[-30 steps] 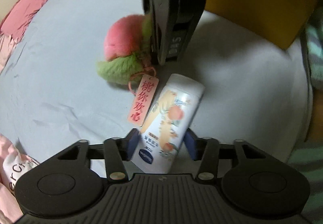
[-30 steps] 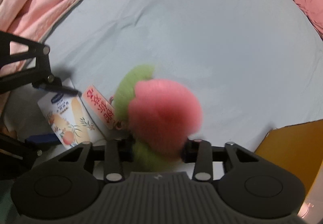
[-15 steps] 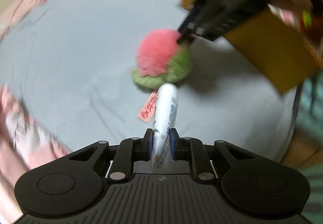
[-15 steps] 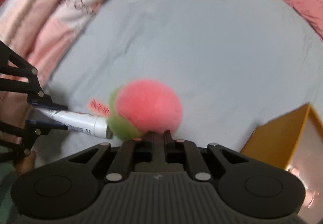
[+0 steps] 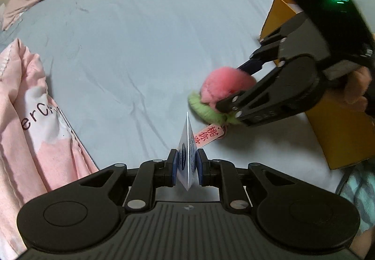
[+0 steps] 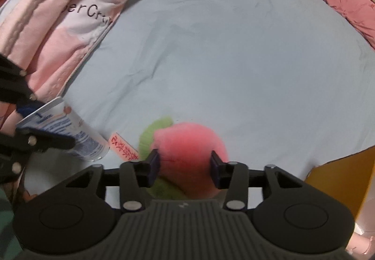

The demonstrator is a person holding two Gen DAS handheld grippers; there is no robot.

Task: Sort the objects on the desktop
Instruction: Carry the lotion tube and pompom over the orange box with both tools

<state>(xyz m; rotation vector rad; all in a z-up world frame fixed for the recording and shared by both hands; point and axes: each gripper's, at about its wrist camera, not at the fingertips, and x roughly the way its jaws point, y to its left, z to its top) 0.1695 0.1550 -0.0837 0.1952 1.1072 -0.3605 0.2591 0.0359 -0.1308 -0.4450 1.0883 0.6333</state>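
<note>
Plush peach (image 6: 187,147) sits between my right hand-held gripper (image 6: 185,169) pads at lower centre, barely squeezed; it may slip. My left hand-held gripper (image 5: 186,167) pinches a tube (image 5: 187,154) by its thin end, which could twist. Blanket (image 6: 70,13) reads "erCr"; the red tag (image 5: 208,136) is Chinese.

White printed tube (image 5: 186,154) pinched edge-on, pink-green plush peach (image 6: 187,154) with red tag (image 5: 208,135) beside it

Pink blanket (image 6: 77,13): "erCr" legible. Pink tag (image 5: 208,134): red characters "桃你".
</note>
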